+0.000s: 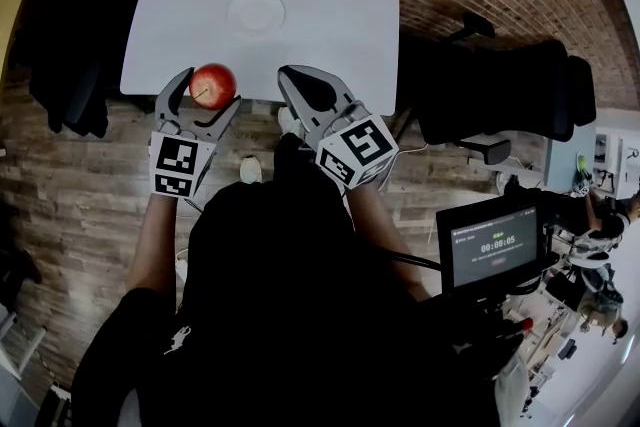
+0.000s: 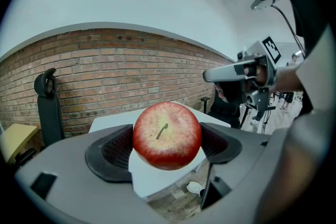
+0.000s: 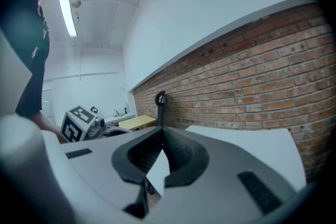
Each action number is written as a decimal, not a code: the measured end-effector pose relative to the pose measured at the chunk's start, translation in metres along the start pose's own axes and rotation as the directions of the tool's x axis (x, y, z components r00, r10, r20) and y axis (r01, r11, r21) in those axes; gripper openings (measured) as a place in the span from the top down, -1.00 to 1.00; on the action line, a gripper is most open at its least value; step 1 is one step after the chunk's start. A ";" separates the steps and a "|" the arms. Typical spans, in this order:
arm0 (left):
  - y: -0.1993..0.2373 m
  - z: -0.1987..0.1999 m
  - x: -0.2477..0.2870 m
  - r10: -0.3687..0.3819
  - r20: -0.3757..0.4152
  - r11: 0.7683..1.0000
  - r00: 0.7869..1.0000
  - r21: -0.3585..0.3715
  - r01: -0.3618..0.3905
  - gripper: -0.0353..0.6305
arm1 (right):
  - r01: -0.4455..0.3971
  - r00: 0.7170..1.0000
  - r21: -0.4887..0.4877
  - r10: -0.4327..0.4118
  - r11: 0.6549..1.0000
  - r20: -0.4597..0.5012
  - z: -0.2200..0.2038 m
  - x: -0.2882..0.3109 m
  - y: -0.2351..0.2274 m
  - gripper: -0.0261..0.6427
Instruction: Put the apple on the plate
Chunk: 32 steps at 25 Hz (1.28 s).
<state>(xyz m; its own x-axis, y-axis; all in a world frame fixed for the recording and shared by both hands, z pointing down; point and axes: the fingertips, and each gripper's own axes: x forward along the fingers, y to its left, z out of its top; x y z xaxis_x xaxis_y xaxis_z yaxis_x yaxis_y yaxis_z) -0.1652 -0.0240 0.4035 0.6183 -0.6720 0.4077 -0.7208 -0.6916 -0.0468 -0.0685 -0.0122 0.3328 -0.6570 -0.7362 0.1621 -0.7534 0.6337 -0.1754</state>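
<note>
A red apple [image 1: 213, 83] with a short stem sits between the jaws of my left gripper [image 1: 211, 88], which is shut on it just above the near edge of the white table [image 1: 330, 5]. In the left gripper view the apple [image 2: 167, 135] fills the gap between the dark pads [image 2: 113, 150], stem towards the camera. The white plate [image 1: 256, 12] lies near the middle of the table, beyond the apple. My right gripper [image 1: 288, 73] hovers beside the left one at the table edge, its jaws shut with nothing in them; the right gripper view shows the fingertips [image 3: 160, 134] meeting.
Black chairs stand left [image 1: 70, 65] and right [image 1: 500, 85] of the table. A small monitor [image 1: 493, 250] on a stand is at the lower right. A brick wall [image 2: 115, 71] lies beyond the table. The floor is wood-patterned.
</note>
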 end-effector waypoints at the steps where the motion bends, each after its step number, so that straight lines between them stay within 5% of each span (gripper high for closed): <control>1: 0.002 0.000 0.002 0.007 -0.001 1.000 1.000 0.001 -0.007 -0.30 | -0.009 1.000 -0.001 0.009 1.000 0.001 0.000 0.002 -0.002 0.91; 20: 0.030 0.037 0.094 0.137 -0.041 0.990 0.990 -0.027 -0.138 -0.30 | -0.181 0.983 0.003 0.181 0.983 -0.021 0.015 0.057 -0.100 0.91; 32: 0.041 0.029 0.087 0.223 -0.055 0.971 0.973 -0.078 -0.226 -0.30 | -0.286 0.957 -0.021 0.285 0.958 -0.047 0.020 0.083 -0.090 0.91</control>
<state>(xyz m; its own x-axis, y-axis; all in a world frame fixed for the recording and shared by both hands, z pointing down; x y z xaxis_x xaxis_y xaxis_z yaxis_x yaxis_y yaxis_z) -0.1321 -0.1187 0.4103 0.4241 -0.7933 0.4369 -0.8643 -0.4986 -0.0663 -0.0545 -0.1353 0.3425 -0.8451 -0.5128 0.1512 -0.5340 0.8229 -0.1942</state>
